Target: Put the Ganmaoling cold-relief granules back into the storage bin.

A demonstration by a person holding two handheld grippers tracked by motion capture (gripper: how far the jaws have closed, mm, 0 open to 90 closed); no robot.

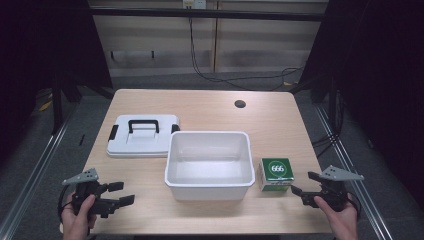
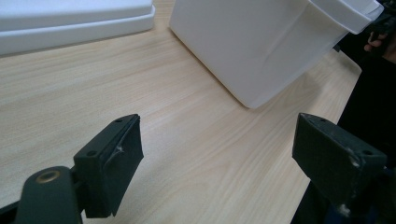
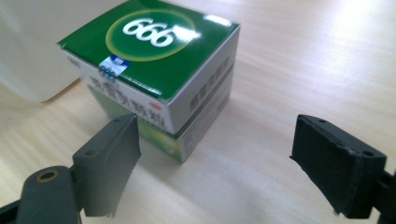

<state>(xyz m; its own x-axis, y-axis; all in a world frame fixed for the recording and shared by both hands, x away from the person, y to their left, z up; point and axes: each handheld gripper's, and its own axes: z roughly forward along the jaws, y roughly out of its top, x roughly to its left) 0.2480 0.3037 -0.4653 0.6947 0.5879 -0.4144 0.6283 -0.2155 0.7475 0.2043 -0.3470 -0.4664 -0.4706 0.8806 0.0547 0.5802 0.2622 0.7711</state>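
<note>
A white plastic bin point(image 1: 209, 165) stands open in the middle of the wooden table point(image 1: 210, 107). Its white lid point(image 1: 143, 135) with a black handle lies flat to the bin's left. A green and white box point(image 1: 275, 173) marked 666 sits just right of the bin. My left gripper point(image 1: 121, 193) is open near the front left edge, pointing toward the bin point(image 2: 261, 46). My right gripper point(image 1: 306, 183) is open at the front right, a short way from the box point(image 3: 156, 70), with nothing between its jaws.
A dark round hole point(image 1: 240, 104) marks the table's far right part. Cables point(image 1: 235, 77) trail on the floor beyond the table. Metal rails point(image 1: 35, 165) run along both sides.
</note>
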